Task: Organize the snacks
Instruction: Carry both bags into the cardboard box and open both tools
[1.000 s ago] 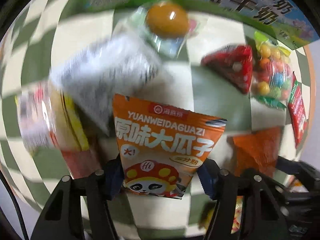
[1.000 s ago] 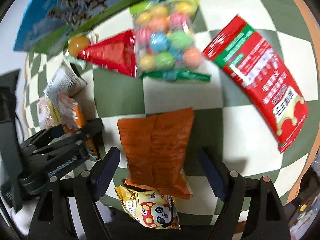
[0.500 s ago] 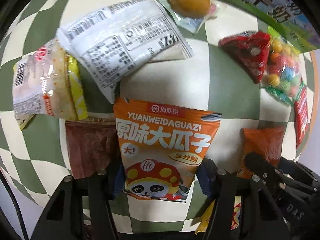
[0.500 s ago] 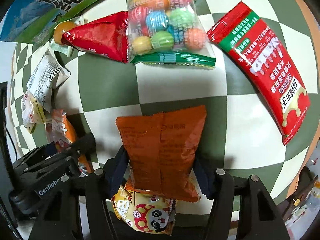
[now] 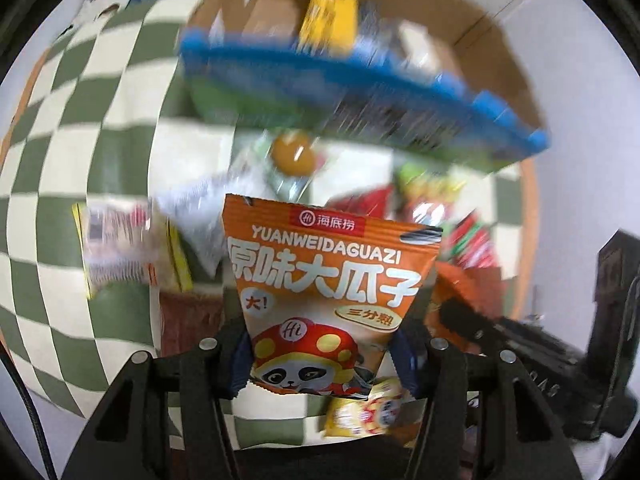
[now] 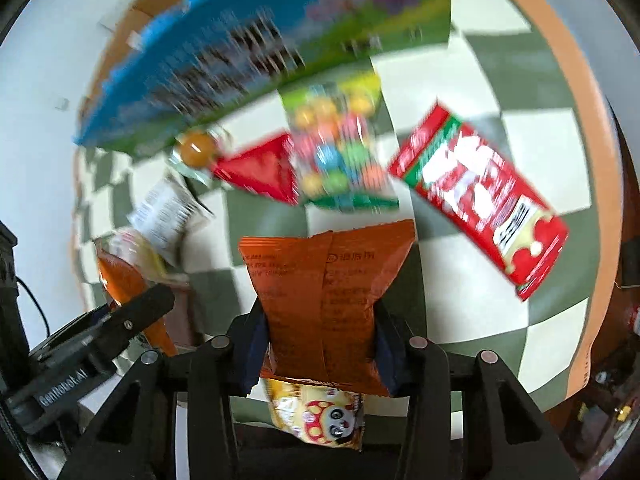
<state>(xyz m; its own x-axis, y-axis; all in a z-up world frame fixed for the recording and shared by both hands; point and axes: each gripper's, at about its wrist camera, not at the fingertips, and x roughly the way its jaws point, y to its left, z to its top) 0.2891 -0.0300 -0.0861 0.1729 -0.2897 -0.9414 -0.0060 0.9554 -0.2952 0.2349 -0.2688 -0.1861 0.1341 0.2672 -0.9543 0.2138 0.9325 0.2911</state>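
The checkered bench (image 6: 460,288) fills most of both views, its tan edge curving along the right. At its far side stands an open cardboard box (image 5: 360,52) with a blue printed front; items inside it are too blurred to tell. Loose snacks lie between box and tools: a long red packet (image 6: 480,200) angled toward the bench's right edge, a bag of coloured balls (image 6: 340,152), a red triangular packet (image 6: 256,168), and a white wrapper (image 6: 164,208).

The left tool (image 5: 320,356) pinches the lower end of an orange sunflower-seed packet (image 5: 328,280), printed face to the camera, long axis running away along the fingers, top edge toward the box.

The right tool (image 6: 318,354) pinches a plain orange packet (image 6: 324,280) by its lower end, back seam showing, likewise pointing toward the box. A yellow panda packet (image 6: 320,412) lies beneath it. Bare squares lie right of this packet.
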